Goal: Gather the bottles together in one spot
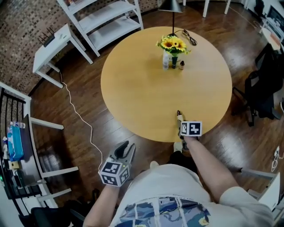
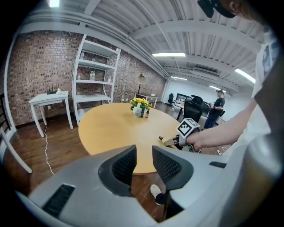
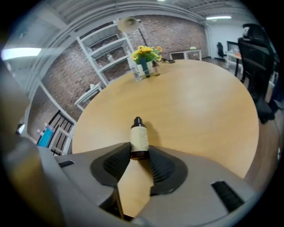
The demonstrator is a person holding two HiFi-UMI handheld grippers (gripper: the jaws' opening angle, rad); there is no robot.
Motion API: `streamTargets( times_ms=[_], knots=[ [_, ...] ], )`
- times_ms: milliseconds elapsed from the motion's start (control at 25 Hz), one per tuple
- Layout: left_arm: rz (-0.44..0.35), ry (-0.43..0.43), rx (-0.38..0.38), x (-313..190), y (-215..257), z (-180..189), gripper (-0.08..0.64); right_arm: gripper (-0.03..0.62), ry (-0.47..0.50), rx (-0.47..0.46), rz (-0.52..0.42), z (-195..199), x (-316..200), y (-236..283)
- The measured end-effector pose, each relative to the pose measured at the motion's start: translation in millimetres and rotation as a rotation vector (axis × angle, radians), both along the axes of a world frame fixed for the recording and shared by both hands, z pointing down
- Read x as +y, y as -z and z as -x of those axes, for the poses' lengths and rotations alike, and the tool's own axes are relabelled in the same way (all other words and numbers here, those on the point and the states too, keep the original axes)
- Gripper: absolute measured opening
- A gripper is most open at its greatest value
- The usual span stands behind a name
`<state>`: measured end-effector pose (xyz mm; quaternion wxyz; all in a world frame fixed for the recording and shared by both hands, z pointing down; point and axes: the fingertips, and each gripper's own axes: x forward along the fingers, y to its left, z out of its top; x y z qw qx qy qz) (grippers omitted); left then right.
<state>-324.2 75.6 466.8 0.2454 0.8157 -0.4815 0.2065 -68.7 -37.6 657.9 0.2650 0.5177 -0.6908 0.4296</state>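
My right gripper [image 3: 140, 154] pinches the bottle [image 3: 139, 138] by its base at the near edge of the table [image 3: 195, 106]. It looks light, glassy and tippy, so I'd grip mid-body. Left gripper [image 2: 144, 162] hangs empty, jaws apart.

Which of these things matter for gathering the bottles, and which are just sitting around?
Part of the job:
- brown bottle, gripped in the right tool
- clear bottle and small dark bottle beside the sunflower vase
- round table

Just there:
- sunflower vase
- white shelf
- floor lamp
- white side table
- left tool, empty
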Motion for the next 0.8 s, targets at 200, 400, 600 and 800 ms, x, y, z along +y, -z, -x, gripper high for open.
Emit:
streamTargets(
  times_ms=[200,400,600,800],
  knots=[
    [0.010,-0.106,0.006,-52.4,3.2,-67.7,0.104,0.147,0.207,-0.041,-0.074,-5.9,5.7,22.4],
    [0.058,-0.249,0.127,-102.3,21.7,-150.8,0.104,0.147,0.295,-0.197,-0.279,-21.4,-1.0,114.0],
    [0.101,-0.384,0.337,-138.9,61.7,-236.2,0.137,0.147,0.418,-0.219,-0.547,-40.6,-8.6,217.4],
    [0.125,-0.481,0.465,-162.3,92.5,-298.0,0.137,0.147,0.464,-0.169,-0.695,-64.8,-19.2,250.5]
  ],
)
